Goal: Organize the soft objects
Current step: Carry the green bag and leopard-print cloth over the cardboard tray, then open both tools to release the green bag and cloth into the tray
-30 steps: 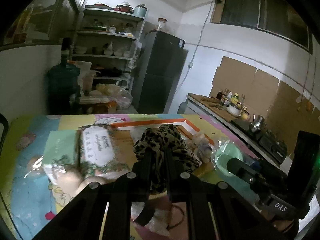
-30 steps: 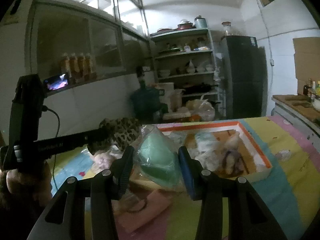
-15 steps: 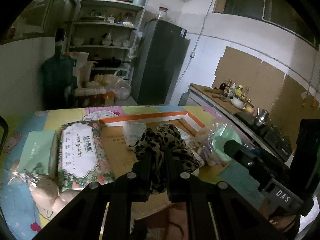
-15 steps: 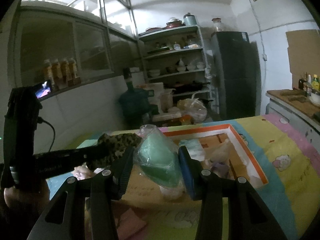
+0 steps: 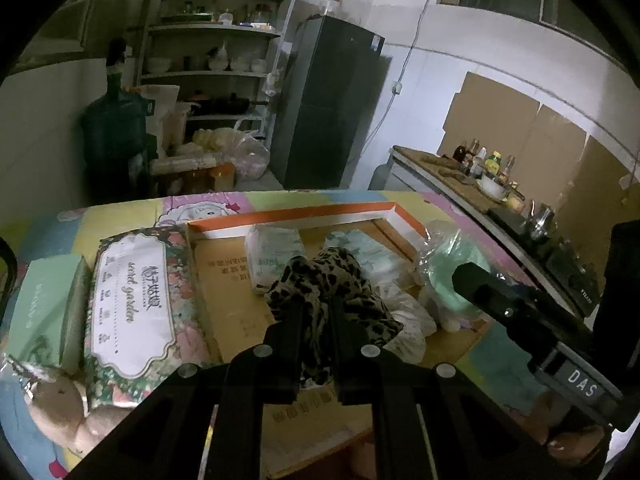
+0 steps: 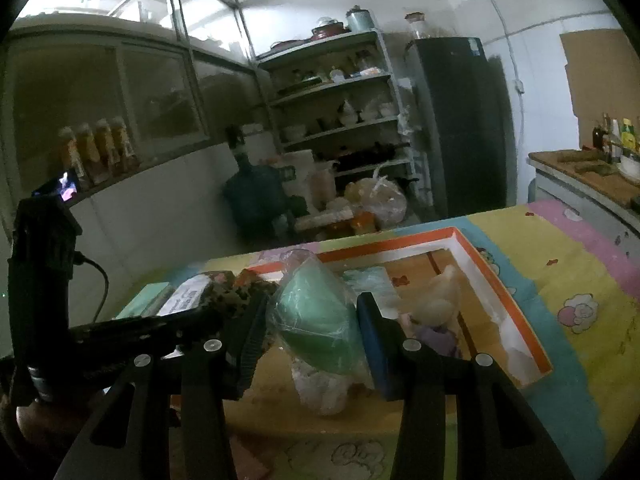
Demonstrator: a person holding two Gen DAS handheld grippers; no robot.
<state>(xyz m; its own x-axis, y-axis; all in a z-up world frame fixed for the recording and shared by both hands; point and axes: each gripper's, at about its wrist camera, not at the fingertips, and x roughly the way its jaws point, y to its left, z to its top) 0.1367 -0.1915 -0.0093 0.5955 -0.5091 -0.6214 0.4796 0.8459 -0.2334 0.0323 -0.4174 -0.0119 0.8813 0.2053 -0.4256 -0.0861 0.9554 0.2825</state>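
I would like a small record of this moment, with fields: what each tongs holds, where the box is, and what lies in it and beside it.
left tongs: shut on leopard-print cloth, held above the box
right tongs: shut on green item in clear plastic bag
box: shallow cardboard box with orange rim, on the colourful table cover
in the box: white tissue packs and crumpled plastic bags
left of the box: floral tissue pack, green tissue pack

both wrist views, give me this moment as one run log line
left claw: shut on leopard cloth | right claw: shut on green bagged item | both over cardboard tray
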